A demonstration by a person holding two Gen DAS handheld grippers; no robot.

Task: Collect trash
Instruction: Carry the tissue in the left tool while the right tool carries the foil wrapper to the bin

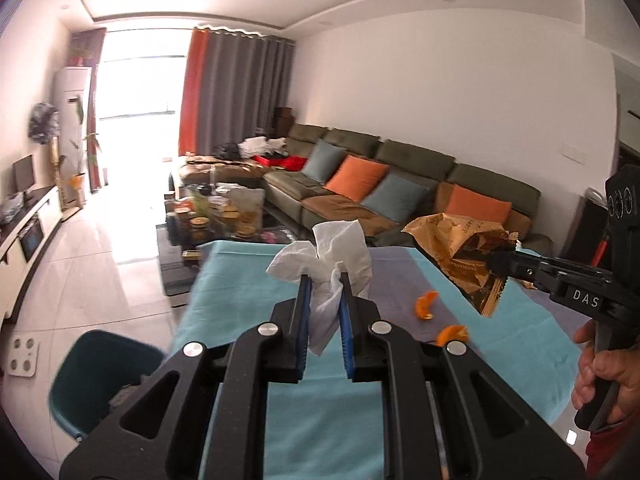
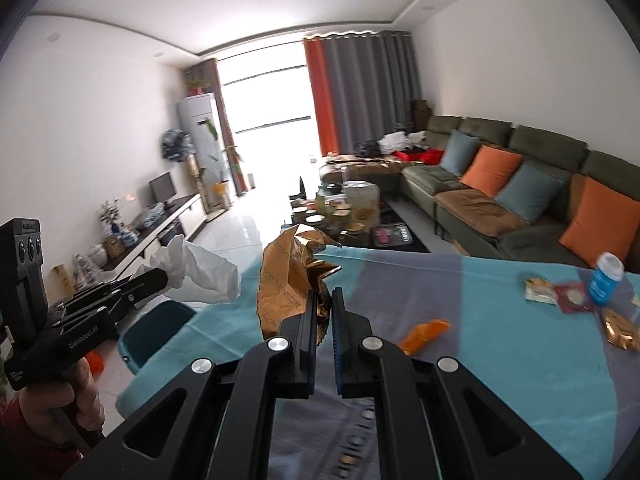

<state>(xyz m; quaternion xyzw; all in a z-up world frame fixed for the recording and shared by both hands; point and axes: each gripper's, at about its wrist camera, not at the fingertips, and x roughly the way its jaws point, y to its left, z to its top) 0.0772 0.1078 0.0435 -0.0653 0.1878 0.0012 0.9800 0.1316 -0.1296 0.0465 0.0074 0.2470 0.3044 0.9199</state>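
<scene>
My left gripper is shut on a crumpled white tissue and holds it above the table's left part; the tissue also shows in the right wrist view. My right gripper is shut on a crumpled golden snack wrapper, held above the table; the wrapper also shows in the left wrist view. A teal trash bin stands on the floor left of the table, and shows in the right wrist view. Orange peel pieces lie on the cloth.
The table has a teal and grey cloth. At its right end lie a blue-capped bottle, a red packet and more wrappers. A cluttered coffee table and a sofa stand beyond.
</scene>
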